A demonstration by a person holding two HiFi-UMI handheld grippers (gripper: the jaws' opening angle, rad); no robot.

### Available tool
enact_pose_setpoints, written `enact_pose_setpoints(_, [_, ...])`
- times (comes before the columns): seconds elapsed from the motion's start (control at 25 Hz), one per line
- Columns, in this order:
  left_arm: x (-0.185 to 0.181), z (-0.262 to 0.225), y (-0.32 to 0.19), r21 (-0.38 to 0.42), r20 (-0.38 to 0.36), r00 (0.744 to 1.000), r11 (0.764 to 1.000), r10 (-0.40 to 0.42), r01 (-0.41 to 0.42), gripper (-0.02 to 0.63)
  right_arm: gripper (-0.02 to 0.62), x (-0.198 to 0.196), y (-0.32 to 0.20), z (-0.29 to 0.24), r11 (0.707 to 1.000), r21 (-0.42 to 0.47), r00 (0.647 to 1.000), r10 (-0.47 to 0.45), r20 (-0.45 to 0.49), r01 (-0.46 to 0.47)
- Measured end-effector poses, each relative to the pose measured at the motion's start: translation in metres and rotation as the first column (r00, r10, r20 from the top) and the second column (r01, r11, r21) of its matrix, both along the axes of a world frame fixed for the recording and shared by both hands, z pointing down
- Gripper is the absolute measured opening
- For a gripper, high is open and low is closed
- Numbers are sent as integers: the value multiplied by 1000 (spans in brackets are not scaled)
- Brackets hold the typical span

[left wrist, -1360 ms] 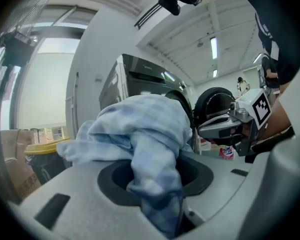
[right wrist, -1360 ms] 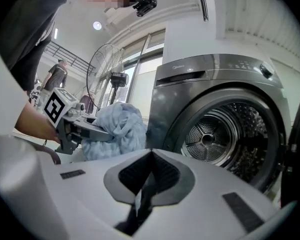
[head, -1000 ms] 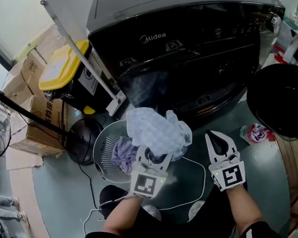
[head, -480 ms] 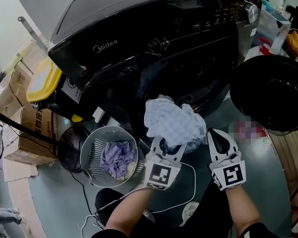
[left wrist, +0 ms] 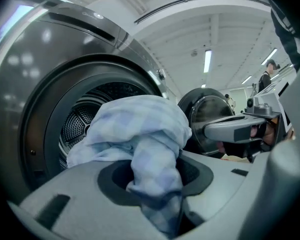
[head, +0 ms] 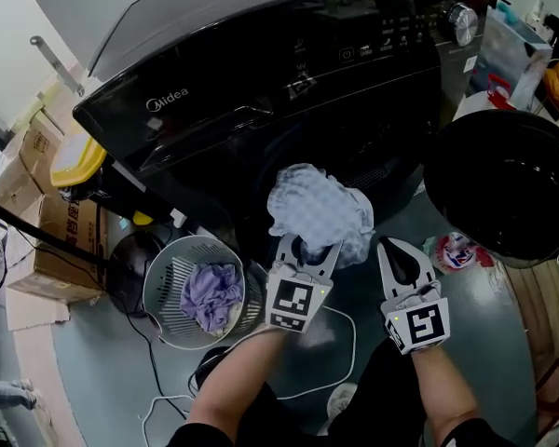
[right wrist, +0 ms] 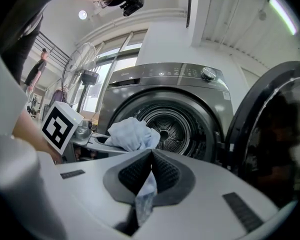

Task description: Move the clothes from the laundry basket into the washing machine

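Left gripper clamps a bunched, pale-blue checked cloth, which billows above its jaws just before the washer's open drum. Right gripper, jaws together, pinches a thin strip of it. Purple clothes lie in the basket.

Workshop-like hall — ceiling strip lights, stacked cardboard boxes, floor fan, washing machine.

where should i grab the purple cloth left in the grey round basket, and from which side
Pinch the raised crumpled fold at the middle of the purple cloth, coming straight down through the open top of the grey round basket. The slatted walls ring it, so a side approach looks blocked.
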State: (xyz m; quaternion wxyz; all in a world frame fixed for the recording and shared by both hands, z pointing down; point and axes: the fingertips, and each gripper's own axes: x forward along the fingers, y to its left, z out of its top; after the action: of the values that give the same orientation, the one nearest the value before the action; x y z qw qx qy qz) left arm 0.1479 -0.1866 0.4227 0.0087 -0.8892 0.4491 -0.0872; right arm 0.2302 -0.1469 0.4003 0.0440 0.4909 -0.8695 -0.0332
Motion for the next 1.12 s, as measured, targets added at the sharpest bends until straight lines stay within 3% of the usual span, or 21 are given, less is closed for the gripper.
enact_pose_setpoints(0.24, [15,-27,-47,-24,-15,999,999,-33,33,167,9,6,-29,-30,999,34,999,-5,-35,6])
enact_pose_setpoints(0.36, [30,-42,-78,7,-18,1000,1000,-24,24,169,9,16,-46,-33,998,54,999,22,-48,-19])
enact_pose_setpoints(0.56, [41,-24,-132,23,-24,999,999,-47,47,170,9,28,-73,-25,997,53,996,65,-59,-62])
enact_pose_setpoints(0.76, [35,2,-181,4,-38,991,992,-129,129,175,9,26,-92,-14,997,42,990,63,-126,-58])
enact_pose_setpoints(0.88, [20,26,-213,-36,-31,975,975,-220,218,175,9,24,-97,-5,998,27,987,59,-149,-55])
enact_pose_setpoints(1.0, [0,44,-239,-80,-37,945,944,-324,321,186,9,25,-98,3,998,5,986,58,-155,-58])
enact_pose_setpoints(1.12, [-15,65,-254,-139,-12,927,919,-375,369,238,9,24,-99,9,998,-18,989,56,-138,-59])
